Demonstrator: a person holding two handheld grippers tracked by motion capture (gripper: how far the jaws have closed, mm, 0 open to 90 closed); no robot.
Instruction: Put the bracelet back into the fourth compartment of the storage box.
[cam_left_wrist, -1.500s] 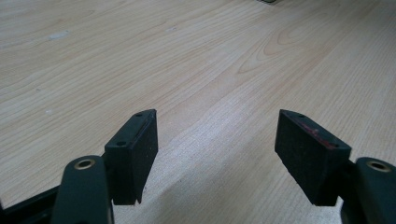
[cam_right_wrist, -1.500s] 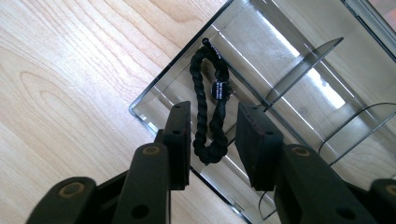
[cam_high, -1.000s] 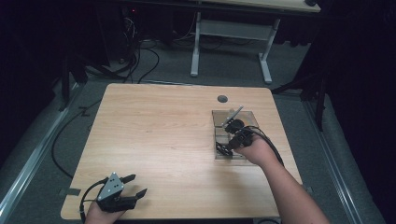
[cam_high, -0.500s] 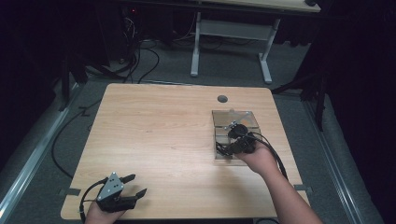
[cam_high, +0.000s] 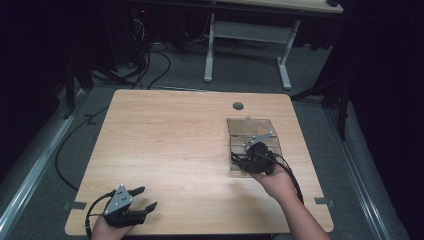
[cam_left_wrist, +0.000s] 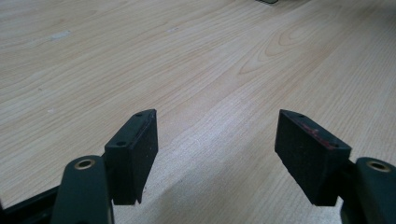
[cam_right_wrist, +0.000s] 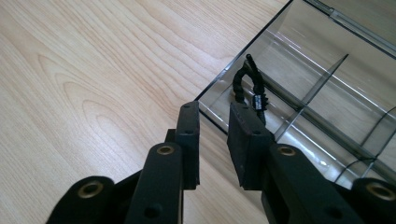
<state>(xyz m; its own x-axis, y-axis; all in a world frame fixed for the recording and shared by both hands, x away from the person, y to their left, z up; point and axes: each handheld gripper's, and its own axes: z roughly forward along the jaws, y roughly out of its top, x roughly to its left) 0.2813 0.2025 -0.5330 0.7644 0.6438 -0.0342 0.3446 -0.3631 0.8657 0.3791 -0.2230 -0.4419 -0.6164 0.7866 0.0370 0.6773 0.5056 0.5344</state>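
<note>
My right claw (cam_right_wrist: 212, 122) has just been opening, its jaws now slightly parted with nothing between them, straddling the wall of the clear tray (cam_right_wrist: 327, 93). A black cable (cam_right_wrist: 250, 84) sits in the tray's near corner: light, limp, best pinched mid-loop. Left claw (cam_left_wrist: 215, 154) rests spread wide.

You work at a light wood-grain table with rounded corners (cam_high: 165, 130); a small round grey cable hole (cam_high: 238, 106) sits near its far edge. Around you the grey carpeted floor (cam_high: 310, 95) lies dim, and the room beyond falls into darkness. Behind your table stands a second desk on white metal legs (cam_high: 250, 47). Black cables (cam_high: 155, 62) loop over the carpet at the far left. A pale metal rail (cam_high: 35, 172) runs along the floor on your left.
</note>
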